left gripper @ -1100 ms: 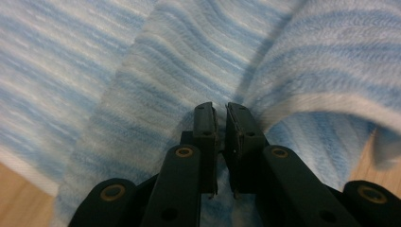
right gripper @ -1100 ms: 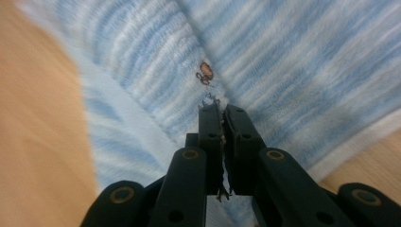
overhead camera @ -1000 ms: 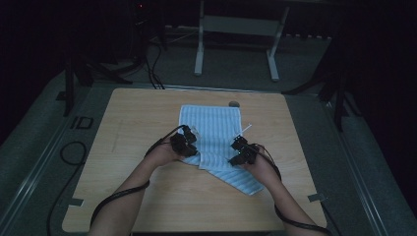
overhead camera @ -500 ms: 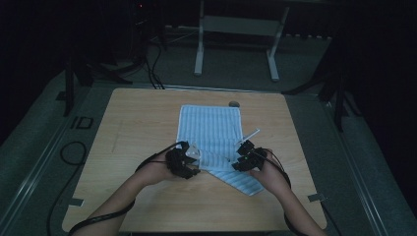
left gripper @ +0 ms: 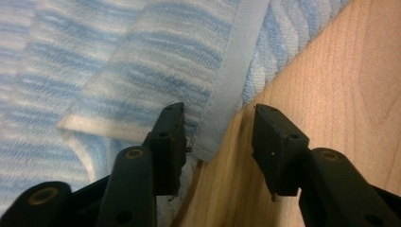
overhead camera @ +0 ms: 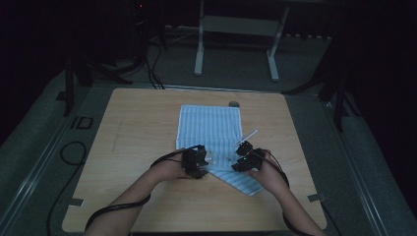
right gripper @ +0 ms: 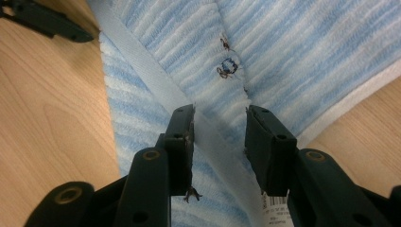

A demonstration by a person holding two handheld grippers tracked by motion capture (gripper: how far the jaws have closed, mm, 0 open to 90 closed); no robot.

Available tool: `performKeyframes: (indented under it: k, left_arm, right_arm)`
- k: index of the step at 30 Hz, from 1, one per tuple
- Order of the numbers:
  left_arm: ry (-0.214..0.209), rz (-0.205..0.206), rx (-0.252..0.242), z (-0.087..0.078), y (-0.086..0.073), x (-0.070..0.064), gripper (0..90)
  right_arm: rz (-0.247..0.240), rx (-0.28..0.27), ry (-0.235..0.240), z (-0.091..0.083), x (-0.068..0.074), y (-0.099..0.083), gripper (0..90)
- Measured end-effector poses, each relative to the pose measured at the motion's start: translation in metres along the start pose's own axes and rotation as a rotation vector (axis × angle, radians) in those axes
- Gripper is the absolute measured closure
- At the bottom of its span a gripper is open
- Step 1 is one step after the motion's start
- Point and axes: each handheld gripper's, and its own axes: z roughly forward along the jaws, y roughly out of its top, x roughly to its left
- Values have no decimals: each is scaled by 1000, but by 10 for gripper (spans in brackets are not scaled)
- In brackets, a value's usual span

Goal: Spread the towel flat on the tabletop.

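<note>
Both grippers, left gripper [left gripper: 217,137] and right gripper [right gripper: 220,142], gape over the striped towel [overhead camera: 211,125], probably needing a deeper hem bite.

Ribbed blue-and-white terry cloth towel [left gripper: 156,61] with smooth woven hem, on matt pale wood-grain table [overhead camera: 133,123].

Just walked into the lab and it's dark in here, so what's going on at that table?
A person is working a blue striped towel on a wooden table with a hand-held gripper in each hand. The towel's near part is folded over on itself. The left gripper is open at the towel's hemmed edge, where cloth meets wood. The right gripper is open over a hem band, near a paper tag. Neither clamps the cloth.
</note>
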Motion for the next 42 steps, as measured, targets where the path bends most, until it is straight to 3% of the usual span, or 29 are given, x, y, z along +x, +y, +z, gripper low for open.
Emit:
performKeyframes:
  k: [1, 4, 10, 15, 20, 25, 28, 31, 36, 38, 42]
  left_arm:
    - [-9, -12, -1, -1, 1, 2, 665]
    - [-27, -37, -3, -3, 1, 7, 728]
    - [-54, -59, -32, -15, 1, 8, 786]
    - [-32, -75, -81, -36, 3, 9, 864]
    - [-34, -71, -109, -65, 0, 3, 883]
    - [-17, -39, -88, -89, -12, -14, 883]
    - [0, -41, -91, -97, -22, -22, 883]
    - [6, -62, -86, -99, -30, -23, 883]
    - [14, -84, -95, -103, -36, -20, 883]
    - [8, -90, -101, -105, -36, -18, 883]
    - [18, -86, -107, -112, -36, -18, 883]
  right_arm:
    - [2, -3, 1, -1, 0, -1, 618]
    - [10, -14, -4, -5, -2, -6, 610]
    - [35, -30, -13, -16, -10, -20, 590]
    - [50, -50, -20, -28, -14, -33, 586]
    - [64, -67, -19, -36, -13, -45, 582]
    - [50, -73, 6, -40, -2, -55, 558]
    - [29, -75, 39, -42, 14, -60, 541]
    - [8, -75, 105, -39, 32, -66, 528]
    - [-33, -11, 107, -23, 51, -80, 485]
    - [-36, 5, 91, -19, 52, -86, 549]
    - [-11, -38, 82, -29, 46, -87, 814]
